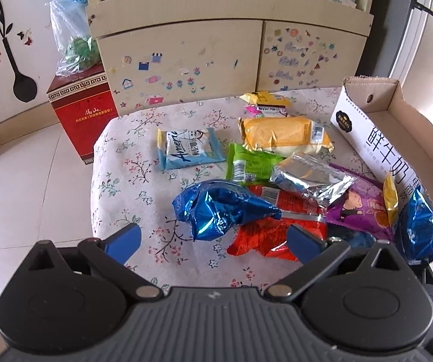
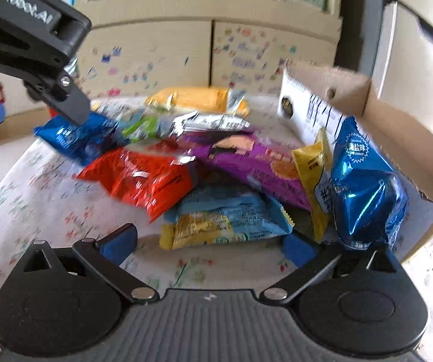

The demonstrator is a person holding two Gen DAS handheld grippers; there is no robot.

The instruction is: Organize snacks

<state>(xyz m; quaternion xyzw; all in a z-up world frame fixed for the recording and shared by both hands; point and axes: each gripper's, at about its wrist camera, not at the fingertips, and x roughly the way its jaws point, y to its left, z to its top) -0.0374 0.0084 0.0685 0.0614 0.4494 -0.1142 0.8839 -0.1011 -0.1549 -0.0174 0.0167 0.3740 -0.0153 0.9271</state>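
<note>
Left wrist view, gripper: the left gripper (image 1: pixel 213 241) has its blue-tipped jaws spread wide, nothing between them, hovering at the near edge of the pile.
Left wrist view, snacks: crinkly shiny blue foil bag (image 1: pixel 221 206) just ahead at 12 o'clock, lying on a red plastic snack pack (image 1: pixel 272 235). Silver foil packet (image 1: pixel 310 178) at 1 o'clock, green wrapper (image 1: pixel 251 166) behind the blue bag, fat yellow pillow pack (image 1: pixel 282 134) further back. Light blue and white sachet (image 1: pixel 188 149) sits alone at 11 o'clock.
Left wrist view, box: open cardboard carton with white printed side (image 1: pixel 376 129) at 2 o'clock; a purple bag (image 1: pixel 359 208) leans at its near corner.
Left wrist view, surface: floral tablecloth (image 1: pixel 132 187) under everything.
Right wrist view, gripper: the right gripper (image 2: pixel 209 246) is released too, jaws apart, empty. Pretty blurry here.
Right wrist view, snacks: pale blue and yellow pouch (image 2: pixel 225 221) right in front at 12 o'clock. Tall blue foil bag (image 2: pixel 364 187) stands against the carton at 2 o'clock, a thin yellow packet (image 2: pixel 314 175) touching it.
Right wrist view, other gripper: at 10 o'clock, over the crinkly blue bag.
</note>
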